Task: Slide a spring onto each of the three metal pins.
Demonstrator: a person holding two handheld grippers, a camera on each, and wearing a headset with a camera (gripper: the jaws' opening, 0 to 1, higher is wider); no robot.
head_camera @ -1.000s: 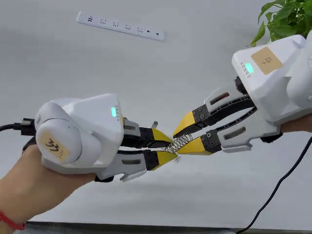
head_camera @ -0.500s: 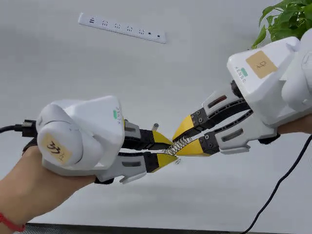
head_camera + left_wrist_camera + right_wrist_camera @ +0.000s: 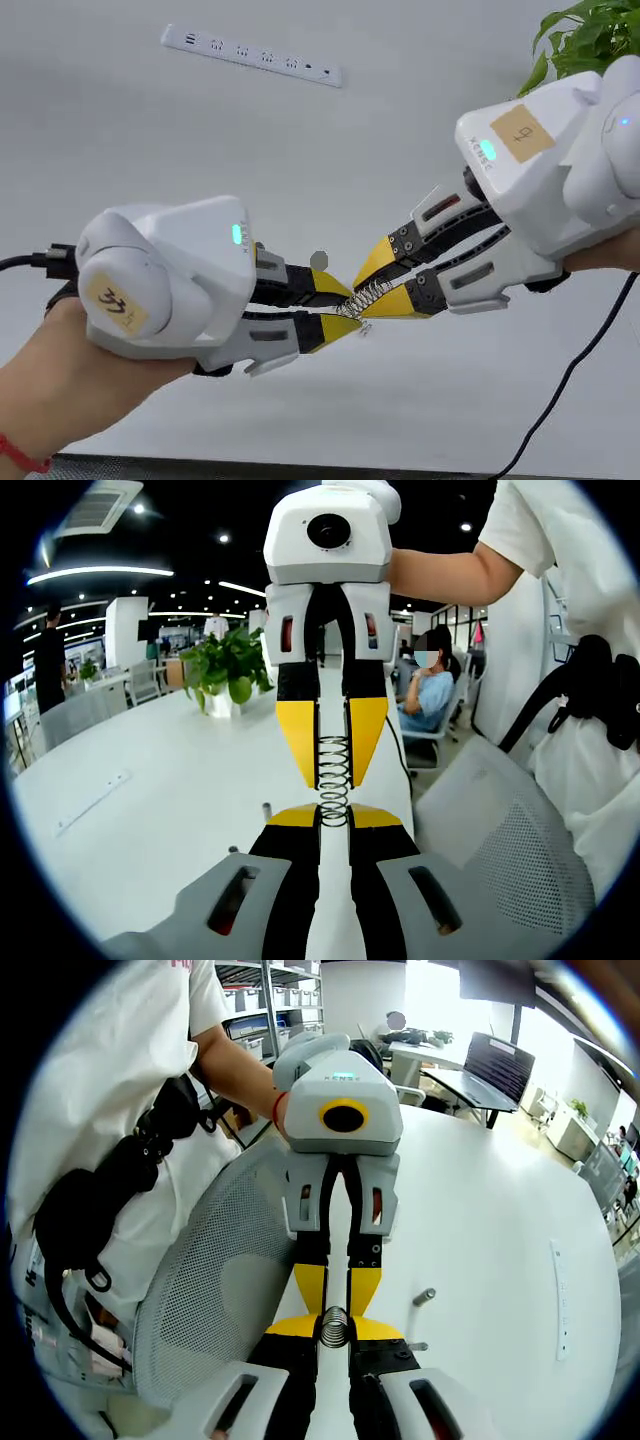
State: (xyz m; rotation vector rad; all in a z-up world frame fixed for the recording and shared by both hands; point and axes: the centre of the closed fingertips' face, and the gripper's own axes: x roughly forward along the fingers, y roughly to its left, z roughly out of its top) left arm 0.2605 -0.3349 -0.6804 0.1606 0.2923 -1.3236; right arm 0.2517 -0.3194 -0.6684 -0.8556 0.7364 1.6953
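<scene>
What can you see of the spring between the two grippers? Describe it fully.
The spring is a small, evenly wound coil of bright, silvery wire. It hangs in the air above the white table and lies tilted in the head view. The yellow tips of the right gripper pinch it from both sides. Its other end meets the yellow tips of the left gripper. Whether those tips grip it cannot be told.

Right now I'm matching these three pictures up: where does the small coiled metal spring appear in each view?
Head view: small coiled metal spring at centre, where the yellow jaws meet.
Left gripper view: it stands at centre, running up from that view's own jaws.
Right gripper view: it is low centre, seen end-on.
Shared landmark: long white power strip on the table.
</scene>
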